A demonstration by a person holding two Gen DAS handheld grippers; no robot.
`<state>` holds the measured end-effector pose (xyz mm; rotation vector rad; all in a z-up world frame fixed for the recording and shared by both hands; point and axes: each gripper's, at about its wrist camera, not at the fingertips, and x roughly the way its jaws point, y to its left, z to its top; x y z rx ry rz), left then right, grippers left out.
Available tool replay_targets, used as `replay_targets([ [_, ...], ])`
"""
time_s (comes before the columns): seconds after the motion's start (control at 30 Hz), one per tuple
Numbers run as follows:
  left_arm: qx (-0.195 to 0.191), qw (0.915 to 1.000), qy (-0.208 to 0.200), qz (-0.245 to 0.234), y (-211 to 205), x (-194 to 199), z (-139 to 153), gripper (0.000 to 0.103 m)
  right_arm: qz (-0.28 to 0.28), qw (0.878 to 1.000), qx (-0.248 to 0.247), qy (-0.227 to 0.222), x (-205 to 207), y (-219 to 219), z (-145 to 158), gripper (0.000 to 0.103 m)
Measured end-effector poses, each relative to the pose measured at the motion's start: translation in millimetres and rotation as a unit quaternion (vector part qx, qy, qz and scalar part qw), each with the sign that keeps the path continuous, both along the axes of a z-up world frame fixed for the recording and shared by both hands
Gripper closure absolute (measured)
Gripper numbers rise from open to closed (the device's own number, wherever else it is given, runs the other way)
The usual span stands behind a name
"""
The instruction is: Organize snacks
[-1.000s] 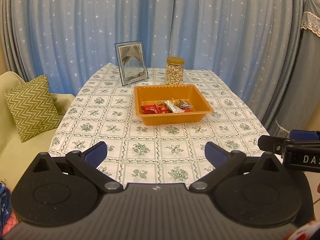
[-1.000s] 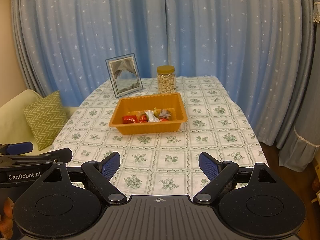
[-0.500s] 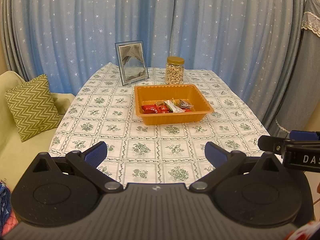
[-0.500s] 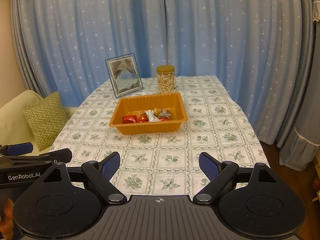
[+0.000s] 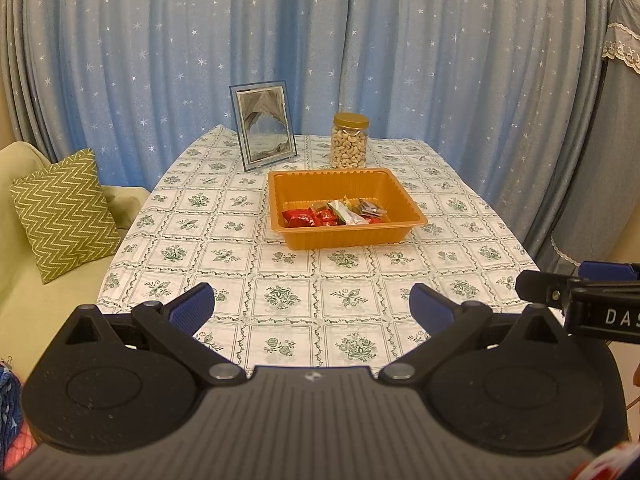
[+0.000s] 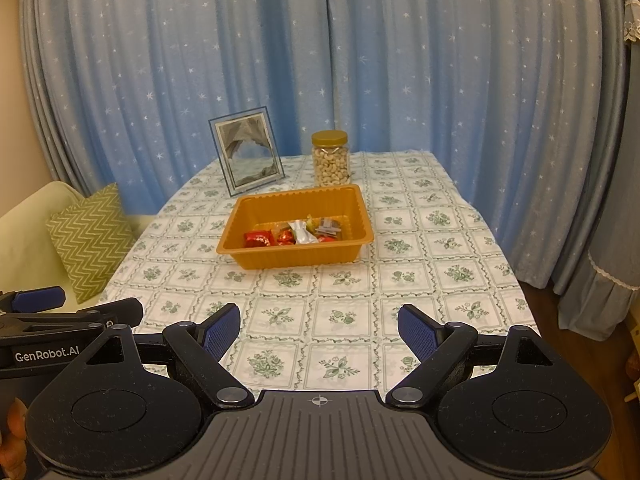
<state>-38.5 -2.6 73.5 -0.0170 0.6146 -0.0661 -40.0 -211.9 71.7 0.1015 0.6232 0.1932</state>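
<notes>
An orange tray (image 5: 404, 196) sits mid-table; it also shows in the right wrist view (image 6: 360, 208). Inside lie several wrapped snacks: red packets (image 5: 304, 217) (image 6: 258, 238), a white-green packet (image 5: 346, 213) (image 6: 302, 232) and dark ones (image 5: 372, 209). A jar of cashews (image 5: 349, 141) (image 6: 330, 159) stands behind the tray. My left gripper (image 5: 312, 306) is open and empty over the near table edge. My right gripper (image 6: 319, 328) is open and empty, also well short of the tray. Each gripper's side shows in the other's view.
A framed picture (image 5: 263, 126) (image 6: 248, 151) stands at the back left of the table. The floral tablecloth (image 5: 280, 264) covers the table. A green sofa with a zigzag cushion (image 5: 64, 212) is on the left. Blue star curtains (image 5: 320, 40) hang behind.
The right wrist view has shifted slightly; the tray sits a little higher in it. The left gripper has not visibly moved. Both stay open.
</notes>
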Motion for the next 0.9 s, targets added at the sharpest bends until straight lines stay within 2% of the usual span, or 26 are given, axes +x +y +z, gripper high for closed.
replay_targets([
  [0.9,-0.005,1.0,-0.003,-0.001,-0.2,-1.8,-1.3,0.0,0.0,1.0,0.001,0.0,0.7,-0.8,-0.6,0.017],
])
